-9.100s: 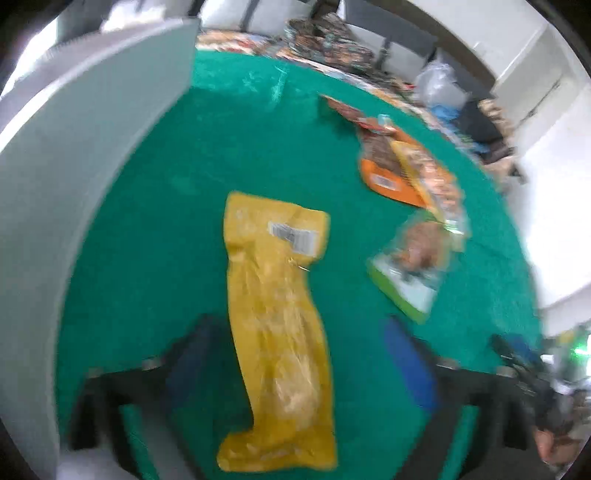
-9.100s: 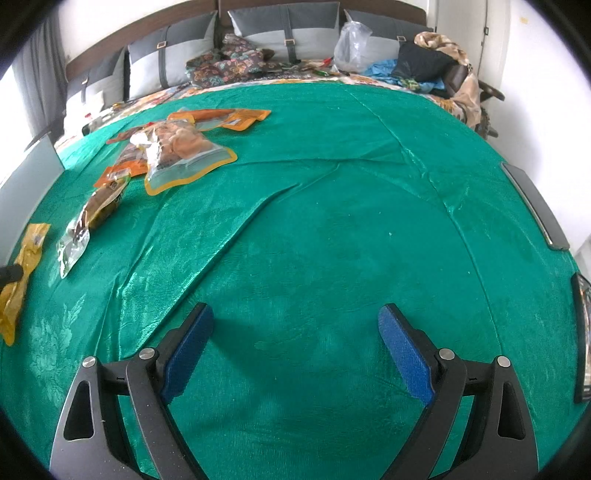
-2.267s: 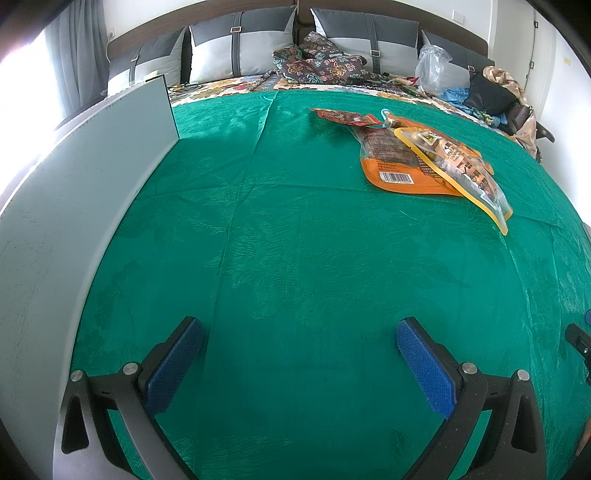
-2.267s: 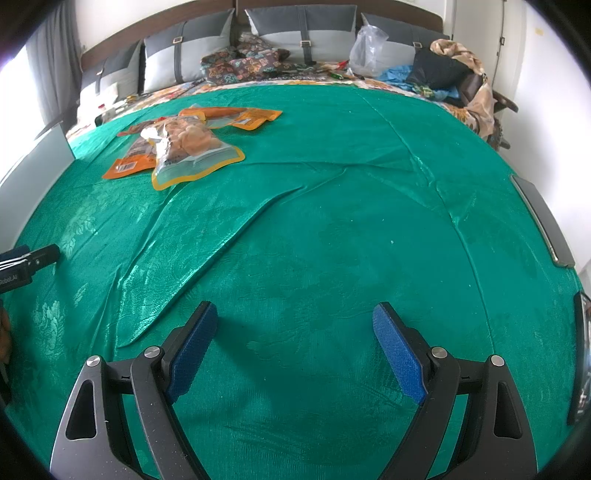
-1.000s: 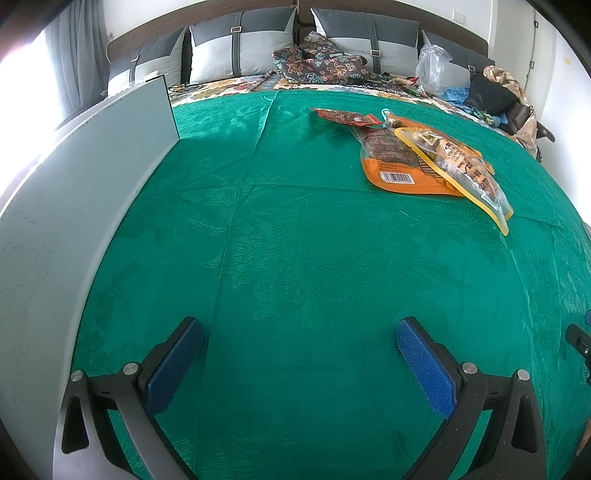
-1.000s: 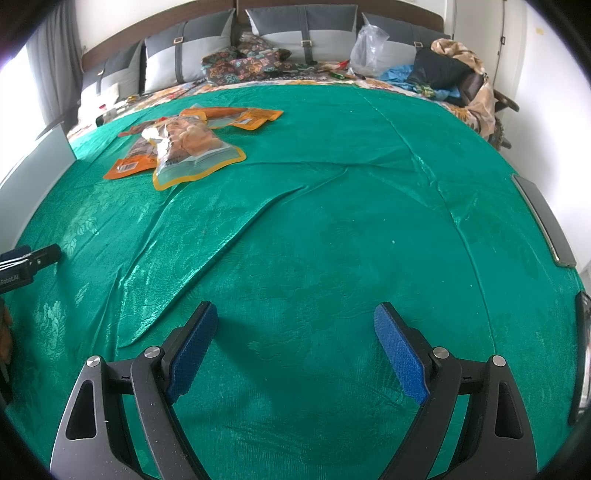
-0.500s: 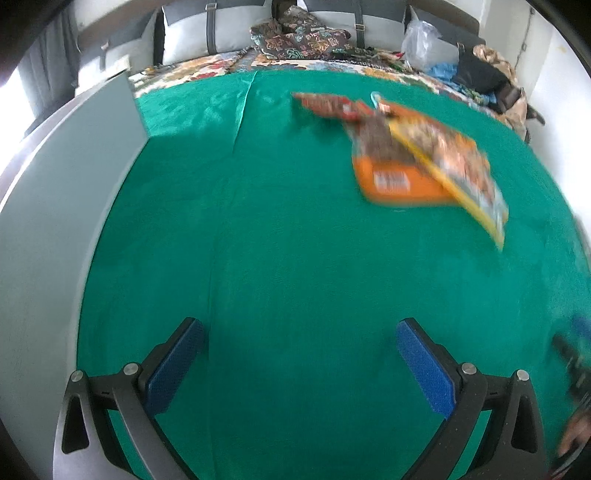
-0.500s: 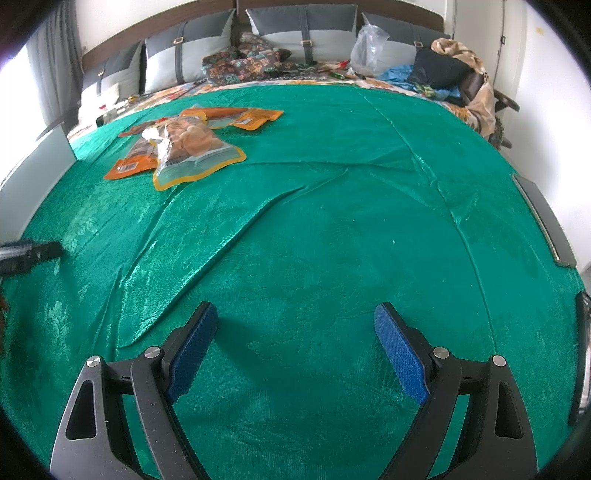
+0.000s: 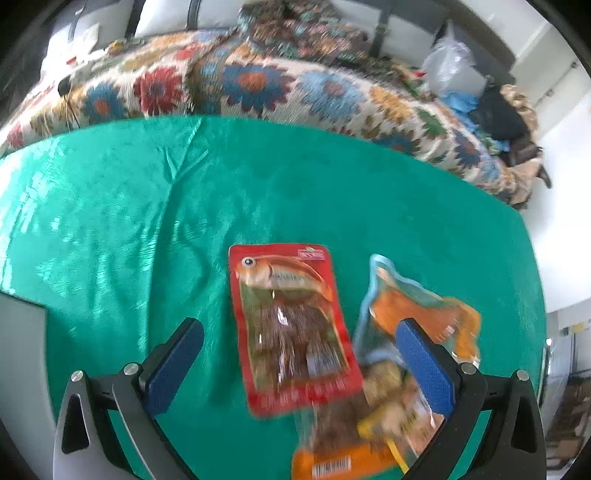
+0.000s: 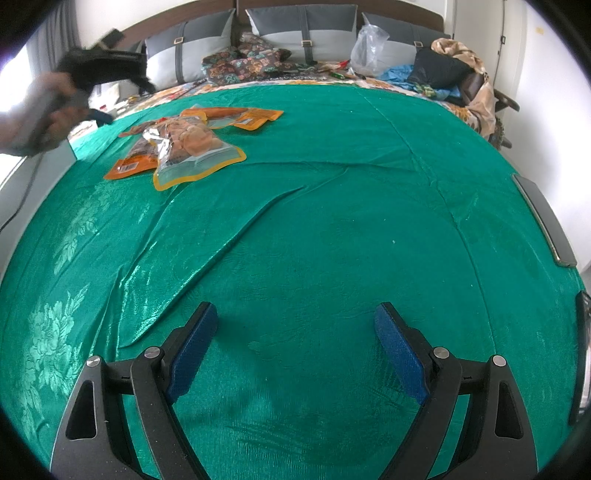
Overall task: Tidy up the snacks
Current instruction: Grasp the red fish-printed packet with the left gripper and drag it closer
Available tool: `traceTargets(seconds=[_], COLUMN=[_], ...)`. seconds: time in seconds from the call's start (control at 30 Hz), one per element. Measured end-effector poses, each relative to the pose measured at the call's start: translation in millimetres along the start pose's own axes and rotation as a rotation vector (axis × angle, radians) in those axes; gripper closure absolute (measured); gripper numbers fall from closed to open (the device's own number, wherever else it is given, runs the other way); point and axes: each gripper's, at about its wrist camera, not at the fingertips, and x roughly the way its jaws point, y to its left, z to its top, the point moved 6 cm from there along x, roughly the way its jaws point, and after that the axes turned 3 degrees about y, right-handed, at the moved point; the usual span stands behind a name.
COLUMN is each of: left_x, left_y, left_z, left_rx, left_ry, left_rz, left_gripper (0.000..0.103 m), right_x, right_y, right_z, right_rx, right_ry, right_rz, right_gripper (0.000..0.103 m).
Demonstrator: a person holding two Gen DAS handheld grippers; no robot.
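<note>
My left gripper (image 9: pixel 299 363) is open and hovers over a pile of snack packets on the green cloth (image 9: pixel 147 206). A red fish-print packet (image 9: pixel 291 325) lies between its fingers. An orange packet with a blue rim (image 9: pixel 410 314) lies under the right finger, and a yellow-edged clear bag (image 9: pixel 391 417) and an orange barcode packet (image 9: pixel 340 461) lie nearer. My right gripper (image 10: pixel 295 350) is open and empty over bare cloth. From there the pile (image 10: pixel 184 144) is far left, with the left gripper (image 10: pixel 92 70) above it.
A grey-white box wall (image 9: pixel 18 369) stands at the left in the left wrist view and also shows in the right wrist view (image 10: pixel 33 173). A floral blanket (image 9: pixel 258 85), pillows (image 10: pixel 303 26) and bags (image 10: pixel 369 48) lie beyond the cloth's far edge. A cloth fold (image 10: pixel 221 251) runs diagonally.
My left gripper has swung forward and right from the near cloth to over the snack pile, raised and tilted down. The right gripper has not moved.
</note>
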Motion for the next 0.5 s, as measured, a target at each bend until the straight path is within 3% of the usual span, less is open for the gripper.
traceTargets(seconds=[0.07, 0.2, 0.23, 0.27, 0.3, 0.33, 0.43, 0.5], left_x=[21, 36, 34, 32, 27, 21, 5, -8], left_y=[4, -12, -14, -15, -14, -11, 2, 15], left_z=[-3, -7, -10, -11, -12, -14, -32, -54], left_rx=[0.001, 0.166, 0.188, 0.186, 0.194, 0.194, 0.215, 0.212], left_ry=[0.041, 0.018, -0.005, -0.014, -0.034, -0.04, -0.043, -0.038], left_rz=[0.042, 0.196, 0.193, 0.187, 0.188, 0.198, 0.216, 0.232], left_gripper=[0.0, 0.002, 0.004, 0.015, 0.035, 0.036, 0.055, 0.057], right_x=[0, 0, 0, 0, 1, 1, 1, 2], right_y=[0, 1, 2, 2, 3, 4, 5, 6], right_z=[0, 0, -1, 0, 0, 0, 0, 0], right_rx=[0.0, 0.0, -0.001, -0.001, -0.001, -0.001, -0.001, -0.001], right_ry=[0.0, 0.0, 0.001, 0.001, 0.001, 0.001, 0.001, 0.001], right_rz=[0.0, 0.0, 0.001, 0.001, 0.001, 0.001, 0.0, 0.0], right_gripper=[0.013, 0.013, 0.013, 0.012, 0.012, 0.012, 0.012, 0.012])
